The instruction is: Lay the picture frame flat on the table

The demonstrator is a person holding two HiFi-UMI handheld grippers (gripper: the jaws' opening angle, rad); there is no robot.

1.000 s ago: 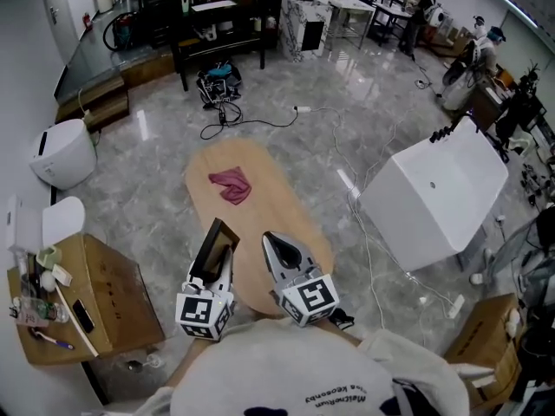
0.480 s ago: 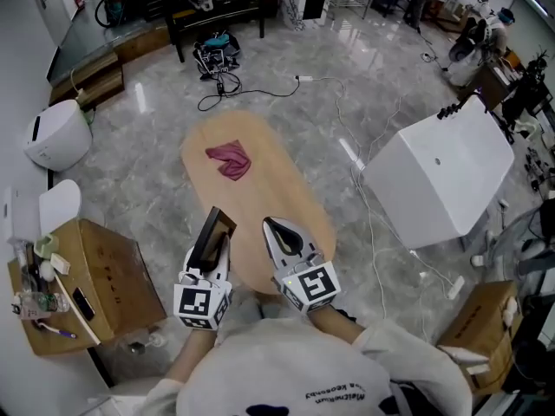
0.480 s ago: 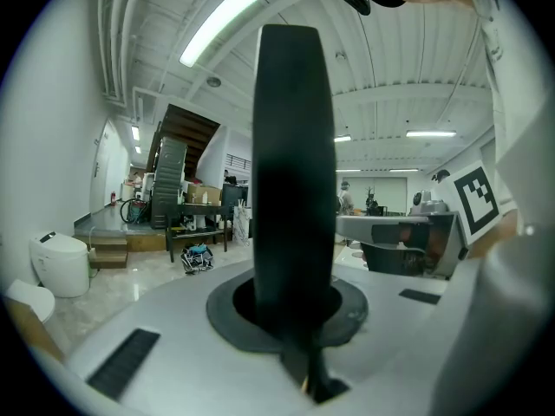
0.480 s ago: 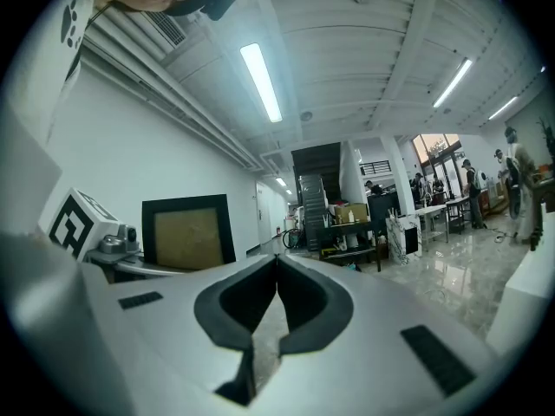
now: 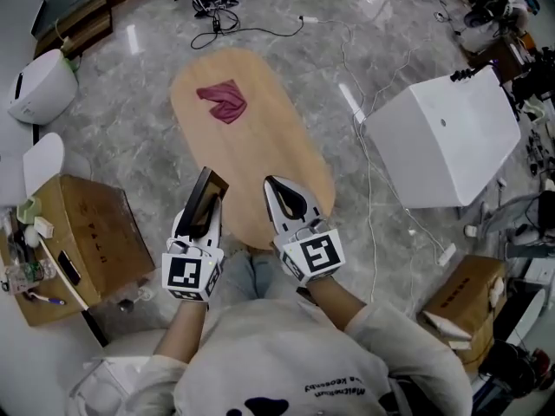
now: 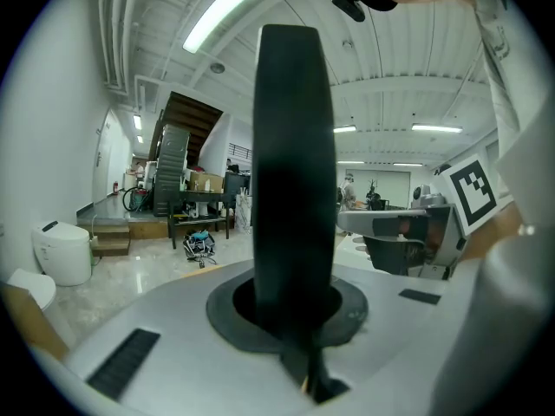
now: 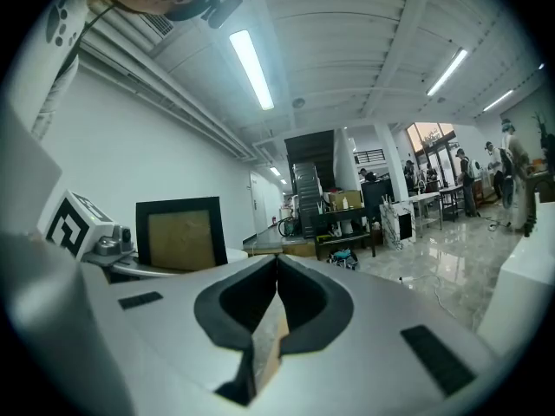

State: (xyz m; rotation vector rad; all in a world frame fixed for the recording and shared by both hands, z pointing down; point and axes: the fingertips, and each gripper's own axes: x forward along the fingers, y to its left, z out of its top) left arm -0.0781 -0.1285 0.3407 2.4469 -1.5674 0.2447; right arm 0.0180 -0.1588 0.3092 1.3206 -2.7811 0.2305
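A black picture frame with a tan backing stands upright in my left gripper, which is shut on its lower edge. The left gripper view shows the frame edge-on, rising from the closed jaws. In the right gripper view its tan face shows at the left. My right gripper is shut and empty, beside the frame on its right. Both hover over the near end of the oval wooden table.
A red cloth lies at the table's far end. A cardboard box with clutter stands left of the table, a large white box to the right. Cables trail on the marble floor, and another carton sits at the lower right.
Both grippers have sunk towards the table's near end, the frame still upright in the left one. The head view has tipped further down.
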